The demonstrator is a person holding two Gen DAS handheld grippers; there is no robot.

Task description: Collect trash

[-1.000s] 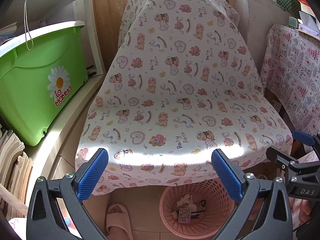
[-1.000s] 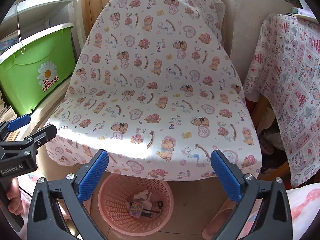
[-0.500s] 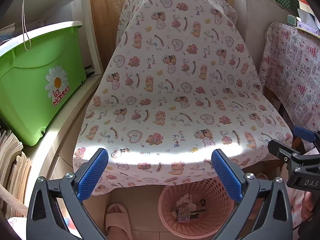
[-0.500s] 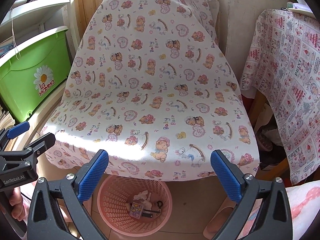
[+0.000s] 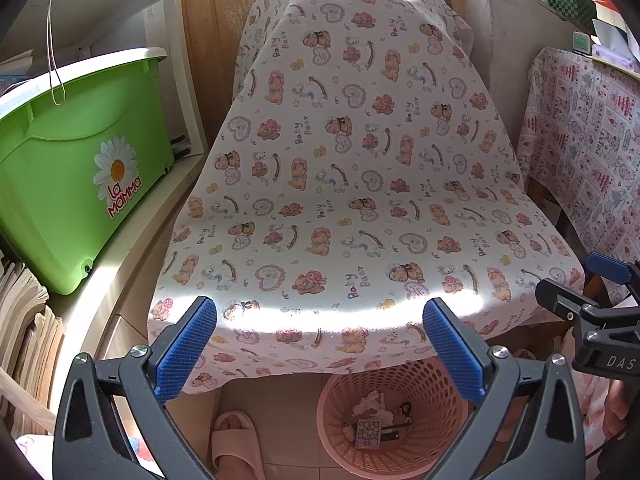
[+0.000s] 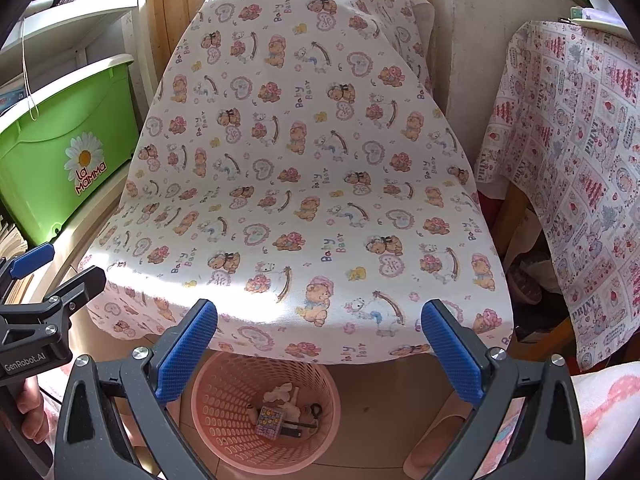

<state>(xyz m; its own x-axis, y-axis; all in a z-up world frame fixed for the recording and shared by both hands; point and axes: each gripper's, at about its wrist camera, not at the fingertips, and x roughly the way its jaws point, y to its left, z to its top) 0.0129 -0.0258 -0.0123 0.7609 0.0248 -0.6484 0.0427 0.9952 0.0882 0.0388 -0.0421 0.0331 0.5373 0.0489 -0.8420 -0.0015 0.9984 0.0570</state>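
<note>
Hovering wide-jawed, both grippers, left gripper and right gripper, face pink basket.

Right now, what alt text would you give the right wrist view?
Open right hand-held gripper hangs empty over a pink mesh trash basket holding small scraps, set on the floor under the front edge of a bear-print cloth. The left hand-held gripper shows at left, below a green bin.
</note>
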